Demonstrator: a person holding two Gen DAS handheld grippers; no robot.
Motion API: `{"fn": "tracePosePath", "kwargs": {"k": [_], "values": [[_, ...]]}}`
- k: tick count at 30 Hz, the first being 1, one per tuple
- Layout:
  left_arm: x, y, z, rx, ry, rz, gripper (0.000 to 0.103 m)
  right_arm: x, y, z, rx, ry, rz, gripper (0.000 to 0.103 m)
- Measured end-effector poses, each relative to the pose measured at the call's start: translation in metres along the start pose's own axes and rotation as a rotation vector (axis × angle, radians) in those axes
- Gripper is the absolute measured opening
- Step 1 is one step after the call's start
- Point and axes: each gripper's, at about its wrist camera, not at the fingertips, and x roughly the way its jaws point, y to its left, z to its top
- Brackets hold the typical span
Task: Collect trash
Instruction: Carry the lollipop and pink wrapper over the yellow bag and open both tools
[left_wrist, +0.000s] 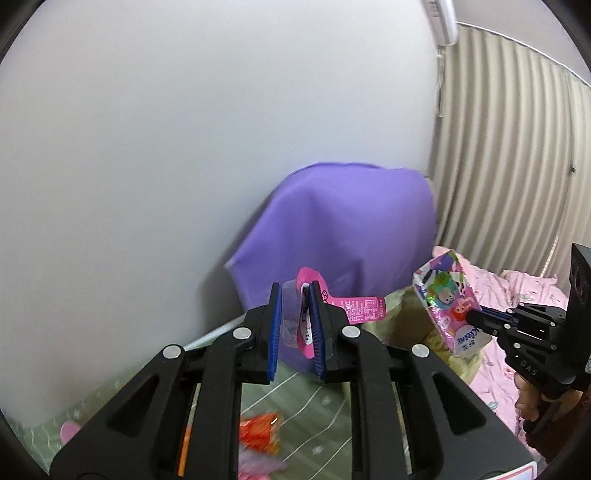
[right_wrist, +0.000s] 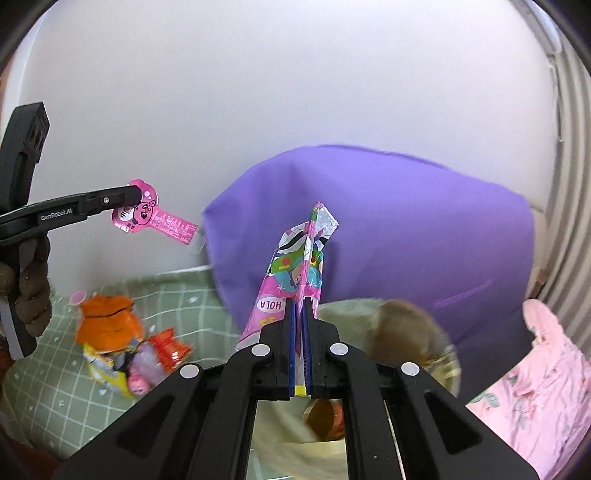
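"GenRobot.AI" reads along the left tongs (right_wrist: 138, 195), pinching a pink cartoon-bear wrapper (right_wrist: 147, 218) up in open air by the white wall. The right tongs (right_wrist: 300, 310) clamp a "HOLA" snack bag (right_wrist: 295, 273) over a yellowish trash bag (right_wrist: 448, 369). More wrappers (right_wrist: 122, 350) litter the green checked bed sheet (right_wrist: 44, 387), purple pillow (right_wrist: 406, 229) behind.

Soft even light; fisheye-bent edges, dark corners, slight motion blur.

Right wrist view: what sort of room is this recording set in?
Most likely a bedroom, on a bed against a wall. A green checked sheet covers the surface, a purple pillow leans on the white wall, and a pink patterned blanket lies alongside.
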Motion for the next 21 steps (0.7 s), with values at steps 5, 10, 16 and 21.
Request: {"fn": "tracePosePath", "kwargs": {"k": [5, 10, 16, 21], "values": [[0.015, -0.039, 0.012, 0.054, -0.014, -0.058, 0.014, -0.008, -0.032, -0.002, 0.025, -0.009, -0.051, 0.006], [0.04, -0.071, 0.012, 0.074, 0.021, -0.113, 0.014, -0.014, -0.059, -0.007, 0.052, -0.01, -0.082, 0.006], [0.069, -0.091, 0.002, 0.069, 0.084, -0.153, 0.014, -0.01, -0.079, -0.015, 0.076, 0.007, -0.086, 0.006], [0.093, -0.104, -0.008, 0.058, 0.137, -0.163, 0.015, 0.002, -0.09, -0.025, 0.076, 0.037, -0.071, 0.006]]}}
